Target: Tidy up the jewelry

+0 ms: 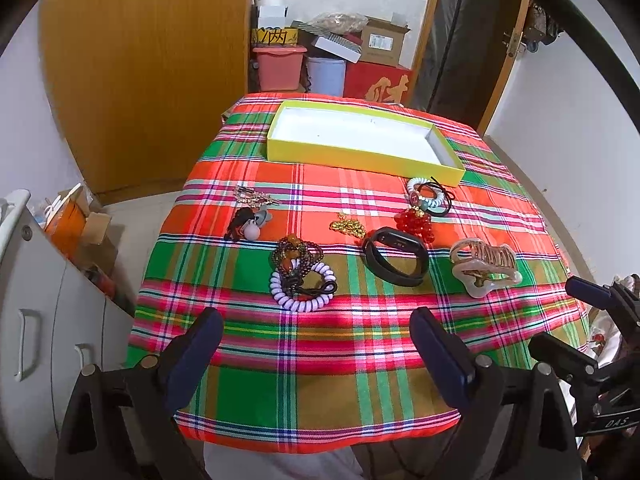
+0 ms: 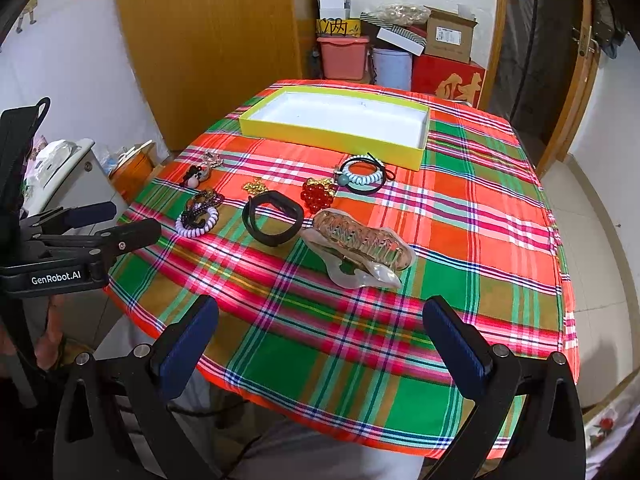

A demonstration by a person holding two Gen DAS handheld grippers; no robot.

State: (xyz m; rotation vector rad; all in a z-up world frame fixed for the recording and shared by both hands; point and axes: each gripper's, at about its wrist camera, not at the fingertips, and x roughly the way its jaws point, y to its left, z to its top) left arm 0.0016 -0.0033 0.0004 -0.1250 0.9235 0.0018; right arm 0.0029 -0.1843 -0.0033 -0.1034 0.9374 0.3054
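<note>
Nothing is sorted yet: the shallow yellow cardboard box (image 1: 362, 151) with its white inside sits empty at the far side of the plaid-covered tabletop (image 1: 320, 372). The black wristband (image 1: 395, 255), translucent hair claw (image 2: 360, 250) and beaded bracelets lie loose before it. Both the left gripper (image 1: 316, 354) and right gripper (image 2: 320, 344) hover near the front edge, jaws wide, holding nothing.

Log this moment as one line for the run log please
left gripper open, empty | right gripper open, empty | yellow box empty | jewelry on plaid cloth, hair claw nearest
</note>
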